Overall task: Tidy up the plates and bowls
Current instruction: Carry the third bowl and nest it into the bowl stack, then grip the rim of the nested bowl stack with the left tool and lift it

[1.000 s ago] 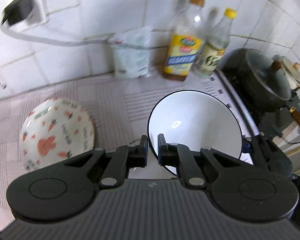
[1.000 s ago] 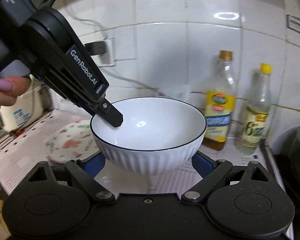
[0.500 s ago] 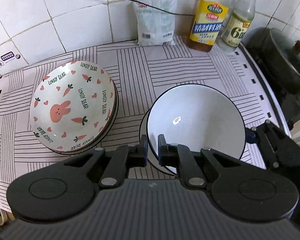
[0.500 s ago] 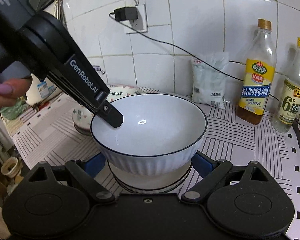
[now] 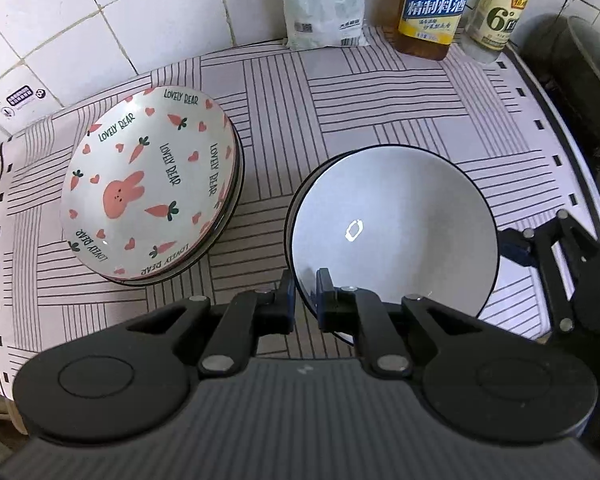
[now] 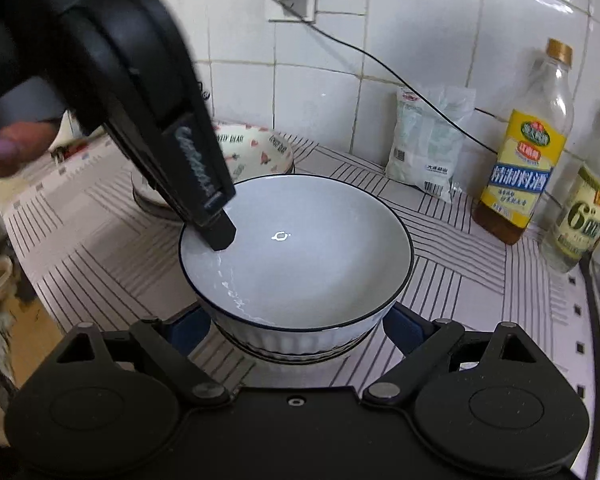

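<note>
Left of the white bowl (image 5: 392, 232) we see the rabbit-print plates (image 5: 148, 196) stacked on the striped mat (image 5: 340, 104). Our left gripper (image 5: 305, 298) pinches the white bowl's near rim, its fingers narrow, as the bowl sits nested in another bowl (image 6: 300, 354) beneath. Our right gripper (image 6: 296, 330) is spread wide, flanking the bowl.

We see a counter under a striped cloth (image 5: 340, 92): rabbit-print bowl stack (image 5: 148, 184) left, white bowl stack (image 5: 392, 232) right, bag (image 5: 324, 4) and two bottles (image 5: 432, 8) at top.
</note>
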Tool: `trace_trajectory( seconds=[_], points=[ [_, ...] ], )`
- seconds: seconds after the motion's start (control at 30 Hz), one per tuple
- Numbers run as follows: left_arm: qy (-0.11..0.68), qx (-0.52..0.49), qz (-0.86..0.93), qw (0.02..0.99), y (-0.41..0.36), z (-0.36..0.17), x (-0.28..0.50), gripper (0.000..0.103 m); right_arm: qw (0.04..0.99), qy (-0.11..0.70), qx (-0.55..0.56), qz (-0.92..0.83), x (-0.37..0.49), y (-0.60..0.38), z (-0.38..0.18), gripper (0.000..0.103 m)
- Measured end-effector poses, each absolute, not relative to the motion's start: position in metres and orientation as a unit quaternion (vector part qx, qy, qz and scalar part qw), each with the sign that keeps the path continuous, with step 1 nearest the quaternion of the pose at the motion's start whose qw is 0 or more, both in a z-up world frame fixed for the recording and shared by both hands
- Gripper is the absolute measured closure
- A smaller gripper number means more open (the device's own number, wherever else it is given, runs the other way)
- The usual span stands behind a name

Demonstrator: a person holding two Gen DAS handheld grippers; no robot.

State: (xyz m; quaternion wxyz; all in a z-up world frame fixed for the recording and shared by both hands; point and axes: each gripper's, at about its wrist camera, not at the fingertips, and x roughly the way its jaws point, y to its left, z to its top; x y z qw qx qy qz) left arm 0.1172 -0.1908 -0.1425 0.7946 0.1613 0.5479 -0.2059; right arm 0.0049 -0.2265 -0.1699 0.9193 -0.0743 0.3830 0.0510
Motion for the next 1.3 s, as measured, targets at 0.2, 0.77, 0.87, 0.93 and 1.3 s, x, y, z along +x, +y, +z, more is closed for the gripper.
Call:
trace_trajectory(
  seconds=[0.2, 0.77, 0.87, 0.93, 1.3],
  points=[
    [0.534, 0.186, -0.192, 0.802, -0.197, -0.147, 0.113, 0.094, 0.913, 0.395, -0.092, 0.043, 0.01, -0.223, -0.172, 0.006],
    [0.518, 0.107, -0.234, 0.816, -0.175, -0.117, 0.107, 0.061, 0.933, 0.355, -0.048, 0.038, -0.024, -0.229, -0.167, 0.005],
    [0.527, 0.065, -0.236, 0.814, -0.162, -0.113, 0.11, 0.059, 0.936, 0.349, -0.034, 0.04, -0.029, -0.234, -0.173, 0.005],
    [0.53, 0.039, -0.237, 0.813, -0.153, -0.116, 0.112, 0.057, 0.941, 0.333, -0.011, 0.05, -0.033, -0.24, -0.176, 0.005],
    [0.587, -0.048, -0.25, 0.768, -0.128, -0.176, 0.129, 0.053, 0.931, 0.361, -0.027, 0.048, -0.009, -0.238, -0.225, 0.004]
  ],
)
